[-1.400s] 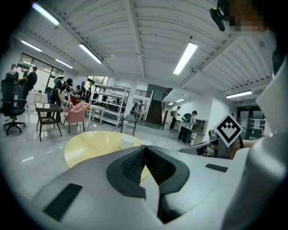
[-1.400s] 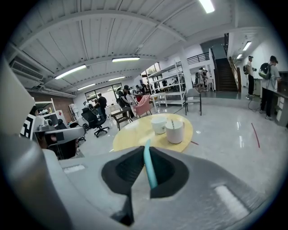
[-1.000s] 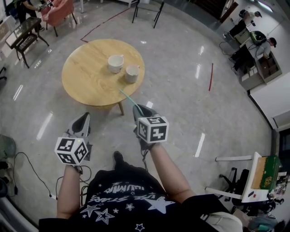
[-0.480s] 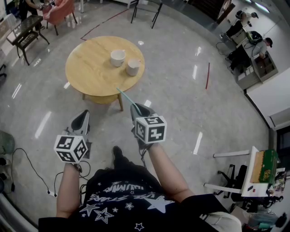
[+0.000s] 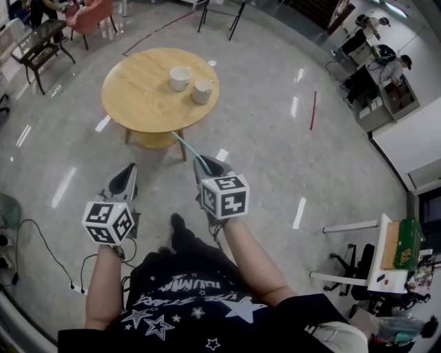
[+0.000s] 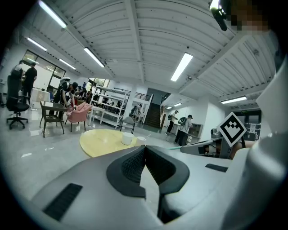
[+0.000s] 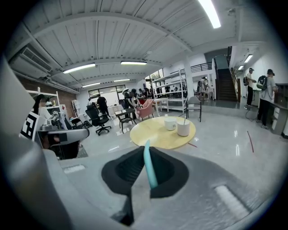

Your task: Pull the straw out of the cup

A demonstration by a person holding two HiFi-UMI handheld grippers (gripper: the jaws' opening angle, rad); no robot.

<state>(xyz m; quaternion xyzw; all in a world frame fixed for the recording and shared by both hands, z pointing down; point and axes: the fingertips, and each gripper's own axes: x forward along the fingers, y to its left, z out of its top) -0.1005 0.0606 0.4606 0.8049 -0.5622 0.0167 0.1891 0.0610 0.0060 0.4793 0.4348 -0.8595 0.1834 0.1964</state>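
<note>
A teal straw (image 5: 185, 146) sticks out ahead of my right gripper (image 5: 207, 164), which is shut on its near end; the right gripper view shows the straw (image 7: 148, 167) clamped between the dark pads. The straw hangs over the floor, short of the round wooden table (image 5: 138, 103). Two white cups (image 5: 180, 78) (image 5: 202, 90) stand on the table's far right part, well away from both grippers. My left gripper (image 5: 128, 172) is level with the right one on the left, shut and holding nothing (image 6: 144, 148).
A black bench (image 5: 31, 43) and a pink armchair (image 5: 89, 14) stand far left. People sit at desks at the top right (image 5: 386, 69). A red strip (image 5: 313, 110) marks the floor. A cable (image 5: 41, 248) lies at the left, and a white stand (image 5: 372, 265) at the right.
The table and cups have drawn farther away up the picture. Both grippers have moved back from the table, and the right one still grips the straw.
</note>
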